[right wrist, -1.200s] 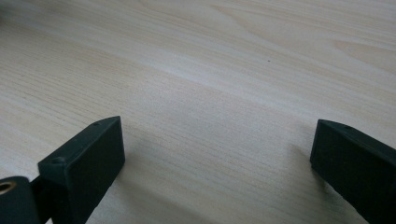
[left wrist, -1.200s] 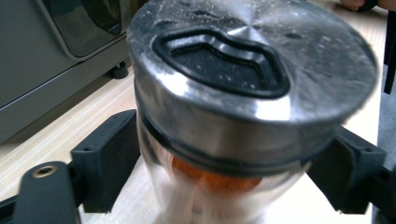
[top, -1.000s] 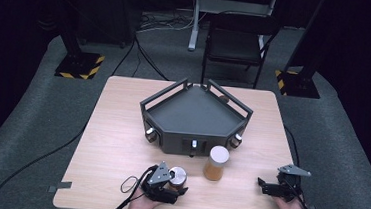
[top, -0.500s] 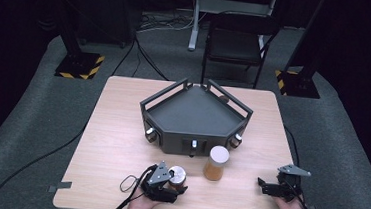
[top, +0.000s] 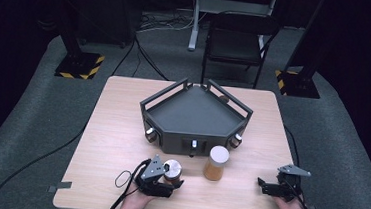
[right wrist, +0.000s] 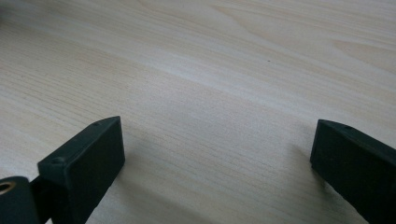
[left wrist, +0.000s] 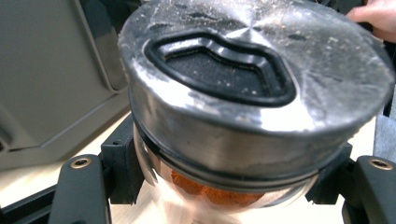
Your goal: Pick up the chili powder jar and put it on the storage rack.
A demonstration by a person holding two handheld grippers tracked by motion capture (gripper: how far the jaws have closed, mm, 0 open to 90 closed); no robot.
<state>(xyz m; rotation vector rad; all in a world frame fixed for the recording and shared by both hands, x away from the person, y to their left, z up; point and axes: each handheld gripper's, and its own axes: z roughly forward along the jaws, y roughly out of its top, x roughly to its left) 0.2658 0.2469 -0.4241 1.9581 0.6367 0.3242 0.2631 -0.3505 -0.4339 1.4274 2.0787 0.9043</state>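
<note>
Two grippers sit near the table's (top: 121, 129) front edge in the high view. The left gripper (top: 166, 179) is clamped on a glass jar (top: 172, 169) with a silver lid, close to the front edge and left of its middle. Just to the right of that jar stands a second jar (top: 216, 162) with a pale lid and orange-brown contents, right in front of a dark angular tray (top: 195, 113) that takes up the table's middle. The right gripper (top: 267, 186) rests near the front right corner, well apart from both jars.

Seen from the left gripper view, the silver lid (left wrist: 252, 79) looms large and tilted, with reddish powder (left wrist: 210, 191) under the glass; black pads (left wrist: 122, 163) press the jar from both sides.

Along the right gripper view, the jaws stand wide apart over bare wood (right wrist: 210, 93), nothing between them.
</note>
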